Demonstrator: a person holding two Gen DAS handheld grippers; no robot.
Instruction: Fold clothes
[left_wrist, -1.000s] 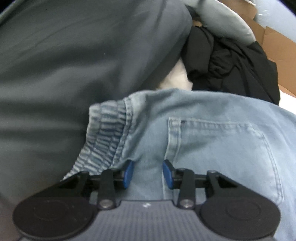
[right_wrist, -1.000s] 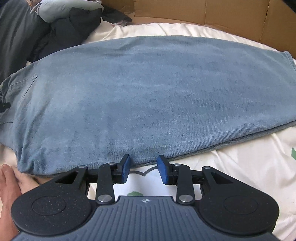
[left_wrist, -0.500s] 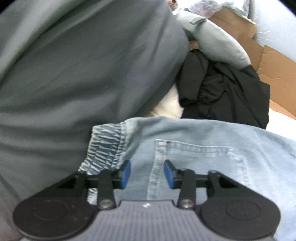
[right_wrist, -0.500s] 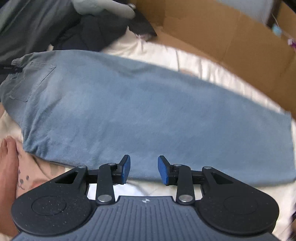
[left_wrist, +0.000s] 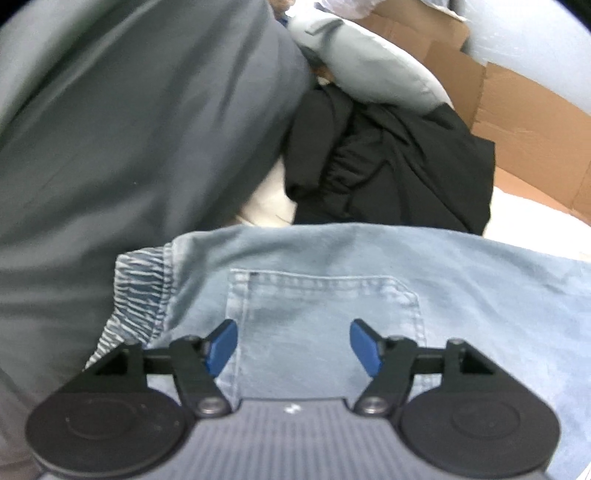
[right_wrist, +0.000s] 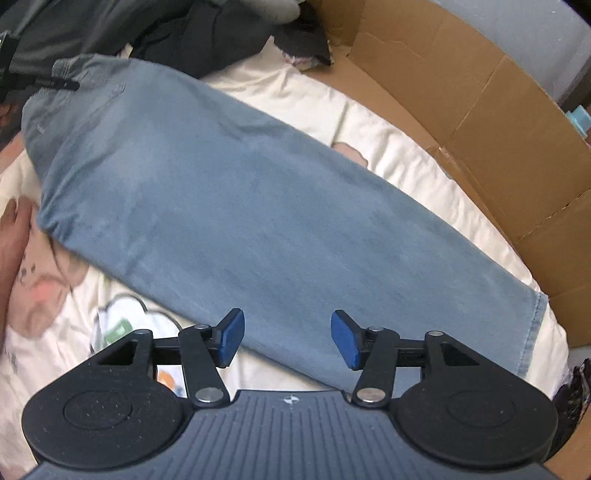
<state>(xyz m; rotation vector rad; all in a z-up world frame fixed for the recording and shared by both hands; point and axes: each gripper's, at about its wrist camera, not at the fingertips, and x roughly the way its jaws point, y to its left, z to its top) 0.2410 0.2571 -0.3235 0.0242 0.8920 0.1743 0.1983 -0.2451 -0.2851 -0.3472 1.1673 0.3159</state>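
Denim jeans (right_wrist: 229, 206), soft and heavy, lie flat; grab the waistband (left_wrist: 140, 291) at nine o'clock, both the left gripper (left_wrist: 293, 347) and the right gripper (right_wrist: 286, 338) having just opened wide, empty.

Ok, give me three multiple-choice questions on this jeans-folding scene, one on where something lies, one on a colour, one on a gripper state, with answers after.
1. Where do the jeans lie?
A. inside the cardboard box
B. flat on the cream sheet
C. hanging from a hook

2. What colour is the crumpled garment beyond the jeans' waistband?
A. black
B. red
C. yellow

3. How does the left gripper stand?
A. shut on the waistband
B. shut on the sheet
C. open, holding nothing

Answers:
1. B, the jeans are spread out on the sheet, with the cardboard beside them.
2. A, the garment heaped behind the waistband is black.
3. C, its blue pads stand apart above the back pocket with no cloth pinched between them.
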